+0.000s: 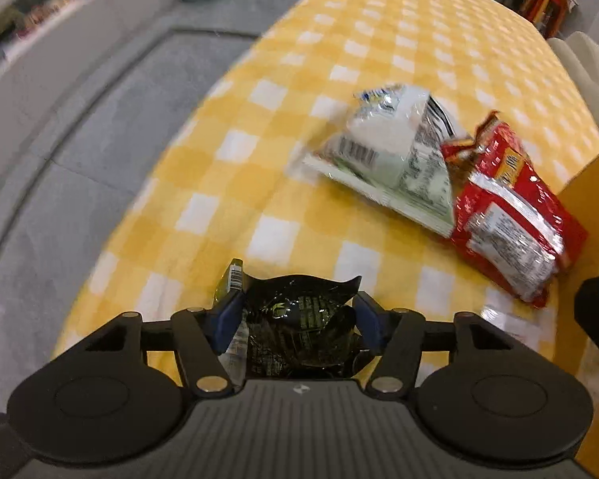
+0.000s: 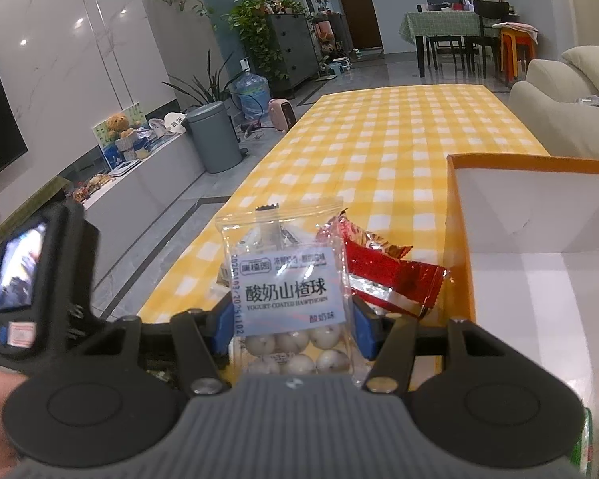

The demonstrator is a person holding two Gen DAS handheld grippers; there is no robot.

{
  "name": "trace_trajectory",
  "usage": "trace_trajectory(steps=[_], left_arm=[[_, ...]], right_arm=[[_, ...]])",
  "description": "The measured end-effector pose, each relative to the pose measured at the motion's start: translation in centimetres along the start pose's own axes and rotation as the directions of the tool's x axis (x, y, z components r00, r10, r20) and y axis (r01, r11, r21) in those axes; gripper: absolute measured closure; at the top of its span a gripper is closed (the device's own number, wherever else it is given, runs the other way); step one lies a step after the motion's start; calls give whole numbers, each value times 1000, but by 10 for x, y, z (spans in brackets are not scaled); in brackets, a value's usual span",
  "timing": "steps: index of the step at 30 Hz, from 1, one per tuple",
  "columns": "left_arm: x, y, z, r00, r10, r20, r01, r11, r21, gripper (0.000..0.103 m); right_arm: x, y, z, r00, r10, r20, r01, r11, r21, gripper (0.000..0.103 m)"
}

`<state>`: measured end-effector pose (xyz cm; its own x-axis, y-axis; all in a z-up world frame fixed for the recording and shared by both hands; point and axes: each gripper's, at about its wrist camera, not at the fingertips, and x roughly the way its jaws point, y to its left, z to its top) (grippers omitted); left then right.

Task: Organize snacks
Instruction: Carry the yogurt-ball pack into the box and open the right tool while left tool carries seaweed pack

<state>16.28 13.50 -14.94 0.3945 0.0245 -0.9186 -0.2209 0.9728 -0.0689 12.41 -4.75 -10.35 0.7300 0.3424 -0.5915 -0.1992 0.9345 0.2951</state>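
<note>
From the left wrist, the left gripper (image 1: 297, 313) clamps a crumpled dark snack packet (image 1: 299, 319) over the yellow checked tablecloth (image 1: 379, 60), with a white packet (image 1: 383, 147) and a red packet (image 1: 511, 215) lying beside the orange box (image 1: 587, 183). From the right wrist, the right gripper (image 2: 291, 325) pinches a clear bag of yogurt-coated hawthorn balls (image 2: 285, 291) (label facing the camera) just beside the box; carrying each well over the wall before letting go should keep them from snagging.

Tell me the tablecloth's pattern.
Yellow and white checks; the tablecloth shows best in the right wrist view.
</note>
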Motion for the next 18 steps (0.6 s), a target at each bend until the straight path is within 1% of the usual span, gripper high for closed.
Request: trace_trajectory(steps=[2, 3, 7, 11, 15, 18], left_arm=[[-1, 3, 0, 1000, 2, -4, -2, 1000, -15, 40], [-1, 5, 1, 1000, -1, -11, 0, 1000, -29, 40], [-2, 16, 3, 998, -49, -37, 46, 995, -90, 44], [-3, 27, 3, 993, -104, -57, 95, 985, -142, 45], [-12, 29, 0, 992, -121, -41, 113, 982, -149, 45], [-25, 29, -2, 987, -160, -30, 153, 976, -154, 45]], right_arm=[[-1, 0, 0, 1000, 0, 2, 0, 1000, -1, 46], [-1, 0, 1, 1000, -1, 4, 1, 1000, -2, 46], [-6, 1, 2, 1000, -7, 15, 7, 1000, -3, 46], [-10, 1, 2, 1000, -4, 25, 4, 1000, 3, 46], [-17, 1, 1, 999, -3, 38, 2, 1000, 4, 46], [-25, -1, 3, 999, -1, 50, 1, 1000, 14, 46]])
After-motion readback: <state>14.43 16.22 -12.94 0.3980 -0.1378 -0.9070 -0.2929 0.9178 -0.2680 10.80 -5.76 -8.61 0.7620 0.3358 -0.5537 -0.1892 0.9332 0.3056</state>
